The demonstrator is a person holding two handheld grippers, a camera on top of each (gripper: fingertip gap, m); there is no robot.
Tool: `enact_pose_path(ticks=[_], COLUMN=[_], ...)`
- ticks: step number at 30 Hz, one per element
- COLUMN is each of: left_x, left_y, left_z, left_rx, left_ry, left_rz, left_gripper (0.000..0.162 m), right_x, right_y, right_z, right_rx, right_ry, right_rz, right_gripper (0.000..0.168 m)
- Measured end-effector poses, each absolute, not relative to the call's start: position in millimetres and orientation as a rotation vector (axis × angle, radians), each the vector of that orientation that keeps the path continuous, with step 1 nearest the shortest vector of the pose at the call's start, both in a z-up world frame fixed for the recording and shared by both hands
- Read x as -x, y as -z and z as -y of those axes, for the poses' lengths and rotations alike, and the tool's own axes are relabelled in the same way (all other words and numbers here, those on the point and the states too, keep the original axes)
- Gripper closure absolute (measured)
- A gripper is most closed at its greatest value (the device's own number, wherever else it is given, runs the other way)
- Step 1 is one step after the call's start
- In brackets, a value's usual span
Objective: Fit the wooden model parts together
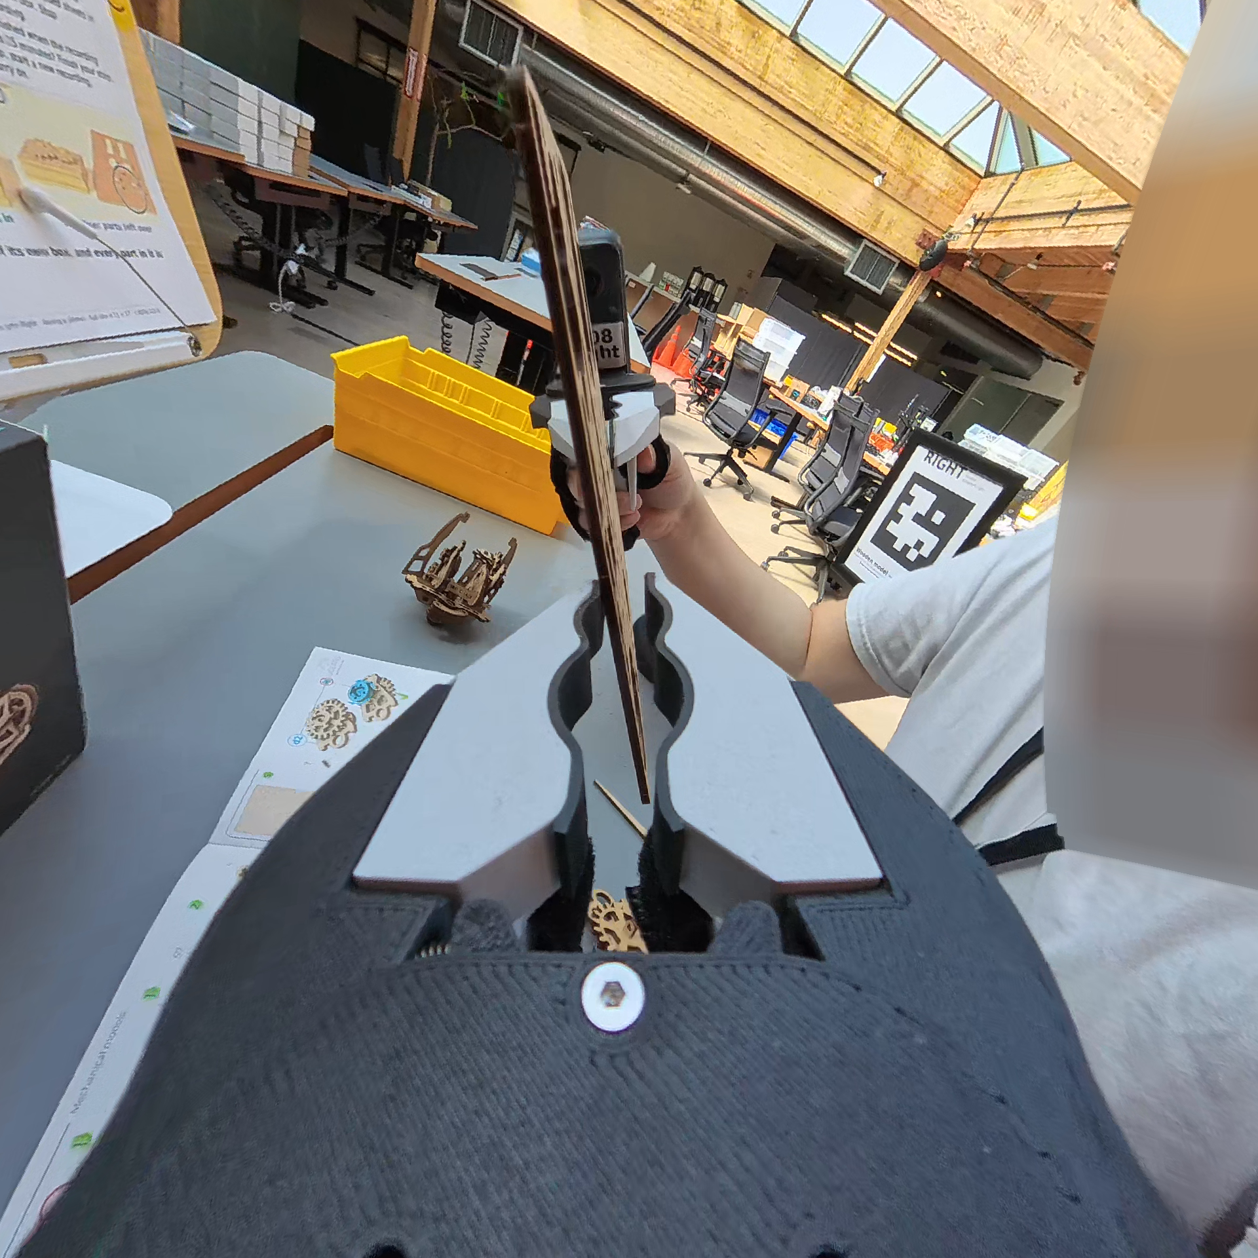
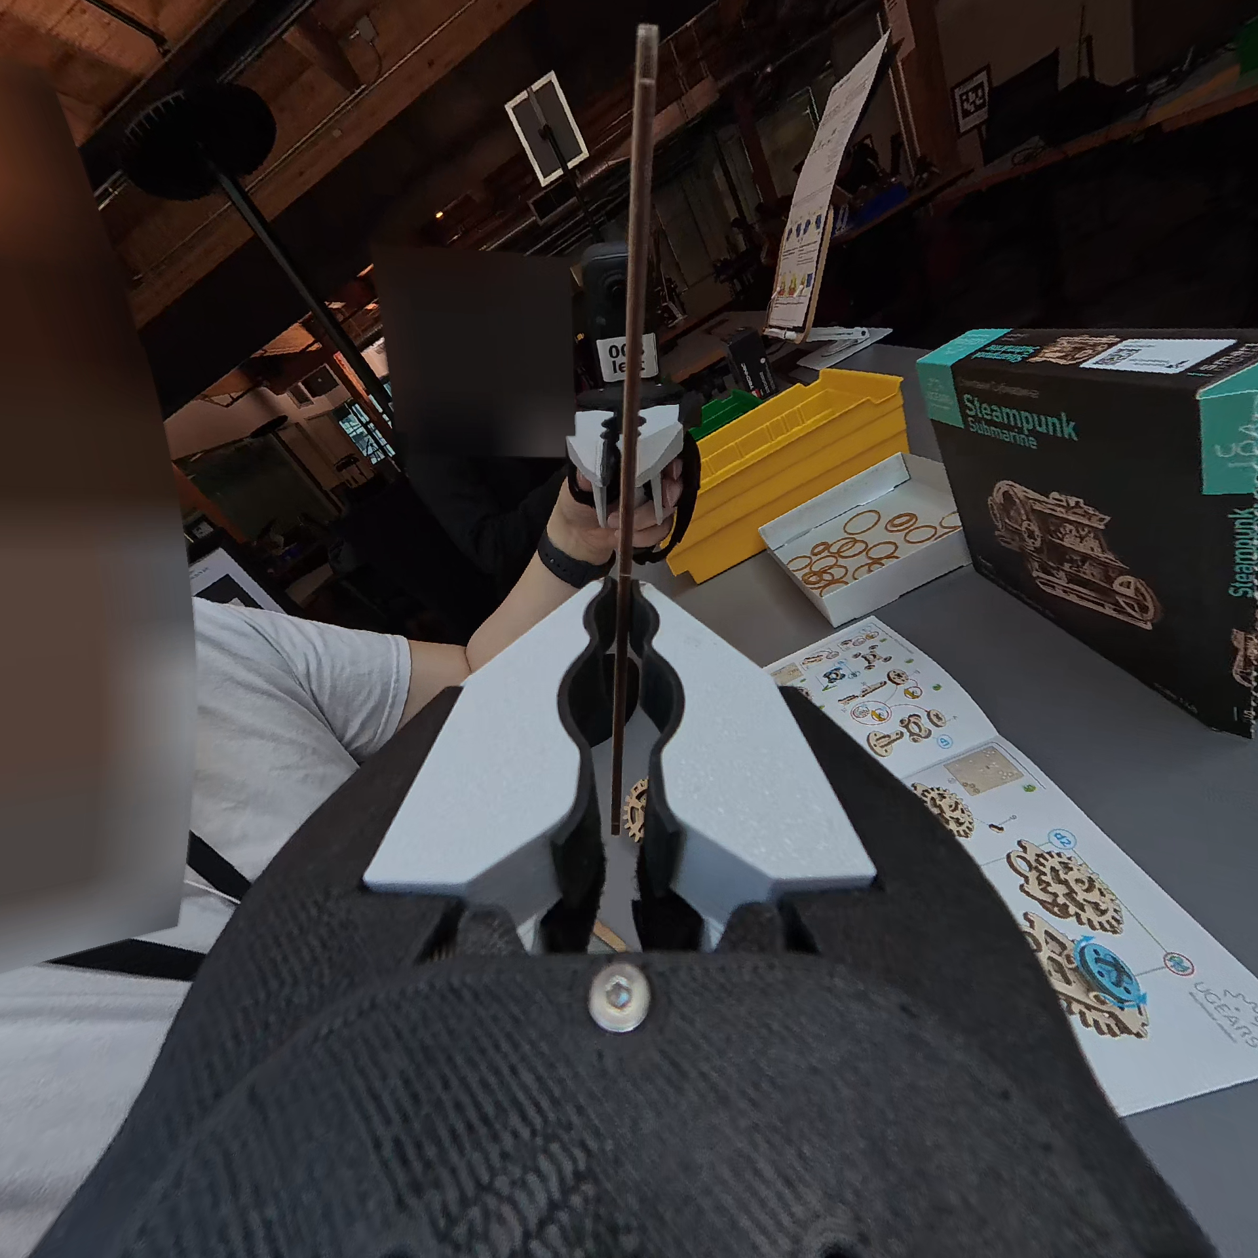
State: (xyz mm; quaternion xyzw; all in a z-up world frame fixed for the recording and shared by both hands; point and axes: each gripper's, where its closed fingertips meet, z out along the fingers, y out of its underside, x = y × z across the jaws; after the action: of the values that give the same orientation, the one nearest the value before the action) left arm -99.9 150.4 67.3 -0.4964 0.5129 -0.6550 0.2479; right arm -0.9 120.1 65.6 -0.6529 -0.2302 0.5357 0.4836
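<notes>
A thin dark-edged wooden sheet (image 1: 565, 340) stands upright, seen edge-on in both views (image 2: 636, 272). My left gripper (image 1: 621, 595) is shut on one side of it, and my right gripper (image 2: 621, 592) is shut on the opposite side. Each gripper shows behind the sheet in the other's view: the right one (image 1: 606, 436) and the left one (image 2: 626, 449). A partly built wooden model (image 1: 459, 572) rests on the grey table (image 1: 204, 613). A small wooden gear (image 2: 636, 810) lies on the table under the grippers.
An open instruction booklet (image 2: 953, 817) lies flat on the table. A yellow bin (image 1: 442, 422) stands at the back, with a white tray of rings (image 2: 864, 538) and a black kit box (image 2: 1089, 510) beside it. A sign board (image 1: 82, 170) stands on the far left. One gripper's finger ends stand about 12 cm off the other's.
</notes>
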Motion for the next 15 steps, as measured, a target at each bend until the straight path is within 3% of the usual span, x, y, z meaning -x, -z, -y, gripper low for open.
enact_pose_path(ticks=[5, 9, 12, 15], left_x=[92, 93, 92, 90], left_y=[-55, -52, -52, -41], left_z=[-144, -145, -147, -141], left_rx=[1.362, 1.376, 1.376, 1.406], left_ry=[1.733, 1.821, 1.852, 1.822], left_rz=[-1.477, -1.466, -1.444, -1.520], left_gripper=[0.151, 0.159, 0.152, 0.161], right_x=[8, 12, 15, 16], right_y=[-54, -47, -38, -43], right_z=[-119, -117, -117, -119], right_rx=[1.649, 1.674, 1.712, 1.682], right_ry=[-1.284, -1.305, -1.282, -1.309], right_rz=[0.617, 0.644, 0.677, 0.651], right_gripper=[0.168, 0.167, 0.167, 0.167])
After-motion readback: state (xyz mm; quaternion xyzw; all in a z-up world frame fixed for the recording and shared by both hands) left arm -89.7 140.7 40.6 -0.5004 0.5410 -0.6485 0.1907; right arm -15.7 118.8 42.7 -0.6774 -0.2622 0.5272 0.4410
